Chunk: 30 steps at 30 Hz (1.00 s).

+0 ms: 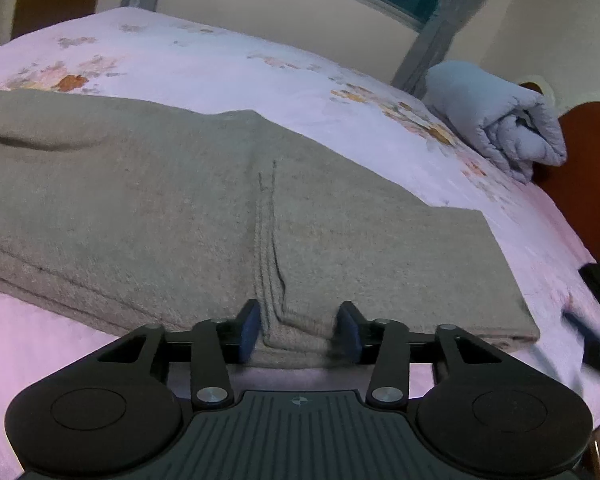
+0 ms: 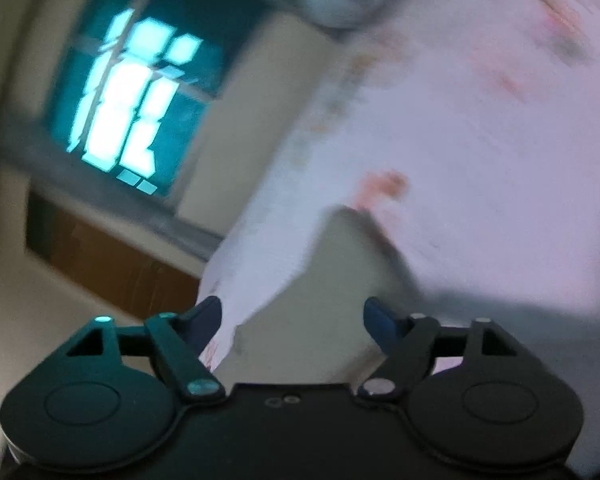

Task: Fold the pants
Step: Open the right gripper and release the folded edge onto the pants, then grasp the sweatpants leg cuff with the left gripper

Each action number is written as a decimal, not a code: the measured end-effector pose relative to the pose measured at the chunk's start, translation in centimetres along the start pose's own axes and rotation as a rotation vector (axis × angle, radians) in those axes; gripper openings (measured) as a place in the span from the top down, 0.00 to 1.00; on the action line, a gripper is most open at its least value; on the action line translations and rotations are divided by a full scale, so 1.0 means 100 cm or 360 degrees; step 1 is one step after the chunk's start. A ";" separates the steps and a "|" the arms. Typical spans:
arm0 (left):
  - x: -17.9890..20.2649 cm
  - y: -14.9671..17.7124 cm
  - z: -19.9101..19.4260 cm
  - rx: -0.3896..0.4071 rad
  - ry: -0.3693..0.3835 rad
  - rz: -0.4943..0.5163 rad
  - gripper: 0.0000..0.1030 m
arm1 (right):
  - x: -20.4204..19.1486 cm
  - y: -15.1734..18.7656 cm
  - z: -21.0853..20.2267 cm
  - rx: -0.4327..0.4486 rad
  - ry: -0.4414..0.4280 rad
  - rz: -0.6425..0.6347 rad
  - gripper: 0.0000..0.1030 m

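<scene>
Grey-green pants [image 1: 228,216] lie folded into a flat, layered bundle across a bed [image 1: 220,68] with a pale floral sheet, their near edge at the front of the mattress. The left gripper [image 1: 300,330] sits at that near edge, its blue pads [image 1: 249,330] standing apart on either side of a small ridge of cloth beside the seam, not pressing on it, so nothing is gripped. Seen blurred at the frame's right edge, the right gripper [image 1: 592,332] is off the bundle's corner; its own view, smeared by motion, shows the jaws wide apart with no cloth caught and only a corner of the pants [image 2: 340,280] beyond them. A rolled light-blue quilt [image 1: 500,120] rests at the far side of the bed, below a window [image 2: 132,96]. The fold appears essentially made and the cloth let go; what remains, most likely, is to draw both grippers clear without dragging the top layer, or to square the edges if they slip.
</scene>
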<state>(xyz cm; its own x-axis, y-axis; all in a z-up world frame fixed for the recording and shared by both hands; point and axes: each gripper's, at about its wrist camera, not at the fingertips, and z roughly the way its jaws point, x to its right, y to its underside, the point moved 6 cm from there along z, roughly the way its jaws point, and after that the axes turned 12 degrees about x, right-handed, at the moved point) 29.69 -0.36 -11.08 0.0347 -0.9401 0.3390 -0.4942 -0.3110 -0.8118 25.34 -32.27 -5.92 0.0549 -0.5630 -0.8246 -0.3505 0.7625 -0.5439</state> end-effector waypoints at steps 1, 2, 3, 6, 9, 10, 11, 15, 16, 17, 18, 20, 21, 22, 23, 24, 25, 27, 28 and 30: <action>0.000 0.000 0.000 0.0008 0.0007 0.0007 0.53 | -0.010 -0.005 0.012 -0.0024 -0.0015 -0.0078 0.30; 0.001 0.000 -0.001 0.0013 0.0018 0.0005 0.48 | -0.016 -0.011 0.026 -0.0037 -0.0031 -0.0105 0.30; 0.002 0.001 -0.001 0.0013 0.0028 0.0012 0.42 | -0.021 -0.016 0.042 -0.0064 -0.0067 -0.0096 0.32; 0.005 0.001 -0.003 0.0016 0.0036 0.0053 0.36 | -0.027 -0.020 0.093 -0.0178 -0.0018 -0.0140 0.36; 0.004 0.001 -0.002 0.0011 0.0039 0.0049 0.36 | -0.006 -0.008 0.135 -0.0374 0.0181 -0.0138 0.40; 0.003 0.002 -0.001 0.0006 0.0041 0.0040 0.35 | 0.012 -0.003 0.144 -0.0420 0.0342 -0.0179 0.45; 0.003 0.002 0.000 0.0000 0.0040 0.0039 0.35 | 0.029 -0.001 0.145 -0.0430 0.0413 -0.0115 0.58; 0.006 0.000 0.001 -0.0003 0.0048 0.0062 0.30 | 0.028 -0.011 0.115 -0.0292 0.0310 0.0004 0.45; 0.007 0.000 0.001 0.0001 0.0048 0.0080 0.29 | 0.017 -0.012 0.103 -0.0243 0.0256 -0.0087 0.40; 0.010 0.001 0.000 0.0007 0.0040 0.0104 0.27 | 0.008 -0.011 0.092 -0.0225 0.0201 -0.0147 0.31; 0.013 0.002 -0.001 0.0013 0.0031 0.0128 0.24 | 0.001 -0.009 0.082 -0.0217 0.0163 -0.0199 0.29; 0.018 0.001 -0.006 0.0024 0.0017 0.0156 0.19 | -0.011 -0.001 0.060 -0.0216 0.0127 -0.0315 0.28; 0.019 -0.001 -0.009 0.0031 0.0013 0.0160 0.14 | -0.016 0.004 0.049 -0.0220 0.0107 -0.0363 0.28; 0.019 -0.003 -0.013 0.0043 0.0011 0.0163 0.12 | -0.021 0.006 0.043 -0.0230 0.0096 -0.0401 0.28; 0.020 -0.005 -0.018 0.0062 0.0005 0.0174 0.10 | -0.025 0.006 0.040 -0.0231 0.0098 -0.0440 0.28; 0.019 -0.007 -0.021 0.0070 0.0004 0.0180 0.10 | -0.028 0.010 0.036 -0.0236 0.0100 -0.0475 0.28; 0.017 -0.009 -0.025 0.0075 0.0005 0.0176 0.10 | -0.033 0.011 0.034 -0.0250 0.0098 -0.0495 0.28; 0.012 -0.012 -0.031 0.0082 -0.0001 0.0164 0.09 | -0.039 0.017 0.024 -0.0262 0.0083 -0.0511 0.28; 0.009 -0.014 -0.034 0.0090 -0.0007 0.0161 0.09 | -0.042 0.019 0.025 -0.0265 0.0082 -0.0527 0.28; -0.001 -0.017 -0.041 0.0096 -0.0004 0.0129 0.09 | -0.049 0.024 0.020 -0.0266 0.0080 -0.0530 0.28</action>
<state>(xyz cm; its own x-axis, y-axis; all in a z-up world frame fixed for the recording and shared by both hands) 26.95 0.84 -7.72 -0.0008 -0.9629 0.2700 -0.4420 -0.2418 -0.8638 26.05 -27.05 -3.47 0.1473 -0.7894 -0.5959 -0.4692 0.4746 -0.7447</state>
